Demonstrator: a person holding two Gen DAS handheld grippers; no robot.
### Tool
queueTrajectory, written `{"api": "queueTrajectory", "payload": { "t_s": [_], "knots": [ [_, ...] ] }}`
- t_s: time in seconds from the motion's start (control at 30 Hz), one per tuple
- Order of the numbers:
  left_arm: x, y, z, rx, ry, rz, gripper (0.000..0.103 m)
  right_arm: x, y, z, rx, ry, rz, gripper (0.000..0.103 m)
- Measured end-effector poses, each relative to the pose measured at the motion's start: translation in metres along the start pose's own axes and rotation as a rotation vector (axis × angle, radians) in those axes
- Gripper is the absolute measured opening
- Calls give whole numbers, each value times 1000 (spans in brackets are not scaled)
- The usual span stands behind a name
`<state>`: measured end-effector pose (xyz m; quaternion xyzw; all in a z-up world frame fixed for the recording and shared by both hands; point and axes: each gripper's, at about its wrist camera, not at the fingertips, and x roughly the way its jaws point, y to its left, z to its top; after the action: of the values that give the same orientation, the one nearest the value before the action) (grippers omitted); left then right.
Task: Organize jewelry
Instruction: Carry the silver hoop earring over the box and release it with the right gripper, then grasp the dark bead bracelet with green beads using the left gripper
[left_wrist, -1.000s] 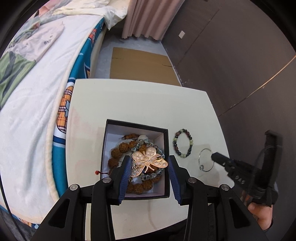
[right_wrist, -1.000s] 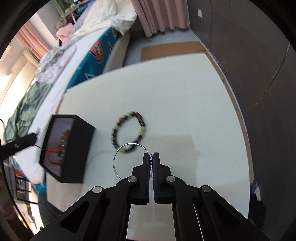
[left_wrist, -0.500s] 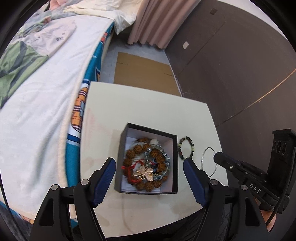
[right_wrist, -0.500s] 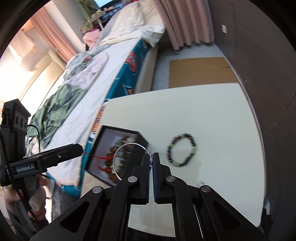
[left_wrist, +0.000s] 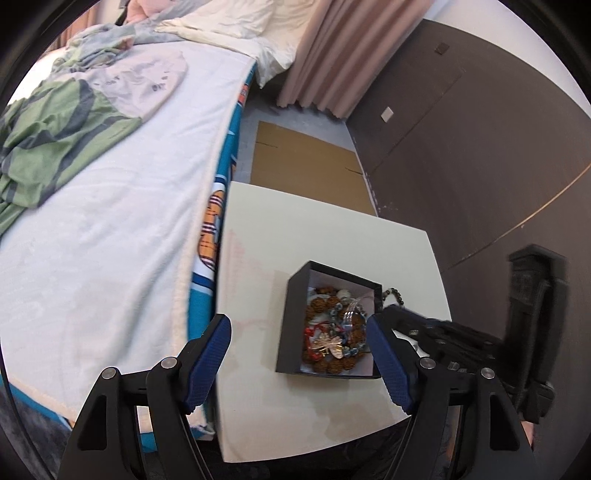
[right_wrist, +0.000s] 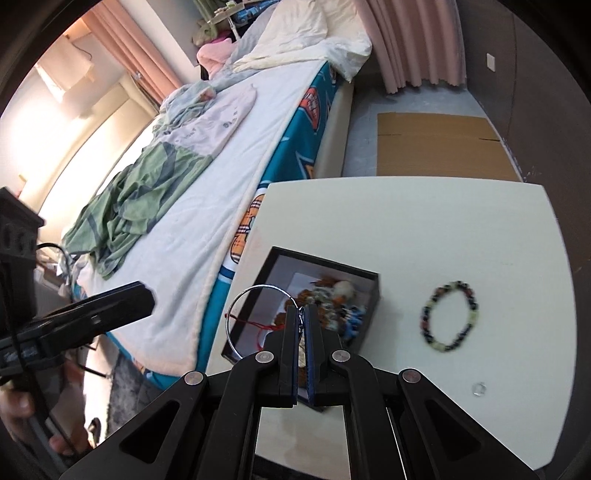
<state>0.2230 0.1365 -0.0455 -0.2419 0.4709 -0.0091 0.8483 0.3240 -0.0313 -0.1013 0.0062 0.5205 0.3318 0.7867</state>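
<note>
Several bracelets and a butterfly brooch (left_wrist: 327, 344) already lie in the black box (right_wrist: 360, 334); the right gripper (right_wrist: 303, 314), clamped on the silver bangle (right_wrist: 251, 314), hangs above it, the left gripper (left_wrist: 299, 345) spread empty, while the beaded bracelet (right_wrist: 448, 315) and a small ring (right_wrist: 479, 388) wait beside it.

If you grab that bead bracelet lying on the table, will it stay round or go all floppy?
Probably floppy: the bead bracelet looks like separate beads on a string, so it would likely sag from one pinch point. The thin silver bangle in the right gripper keeps its circle. The smooth round beads may slip, and probably weigh little.
</note>
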Motion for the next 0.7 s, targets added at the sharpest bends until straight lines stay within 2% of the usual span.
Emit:
{"api": "queueTrajectory", "payload": {
  "t_s": [0.07,0.1,0.13,0.2,0.23,0.57,0.7],
  "knots": [
    [-3,4,0,-8,-7,3,76,14,4,-1,2,56,44,9],
    [-4,6,0,-14,-10,4,76,20,5,-2,12,84,69,23],
    [-5,7,0,-17,-12,3,76,20,5,-3,17,79,75,45],
    [-5,8,0,-21,-15,-1,76,11,4,-4,14,31,44,67],
    [-4,7,0,-18,-15,-3,76,7,2,-5,16,17,33,70],
    [21,-35,1,70,25,-40,76,-50,-55,-15,121,-64,-45,70],
    [33,-58,1,113,43,-48,76,-67,-75,-20,156,-93,-74,74]
  ]
}}
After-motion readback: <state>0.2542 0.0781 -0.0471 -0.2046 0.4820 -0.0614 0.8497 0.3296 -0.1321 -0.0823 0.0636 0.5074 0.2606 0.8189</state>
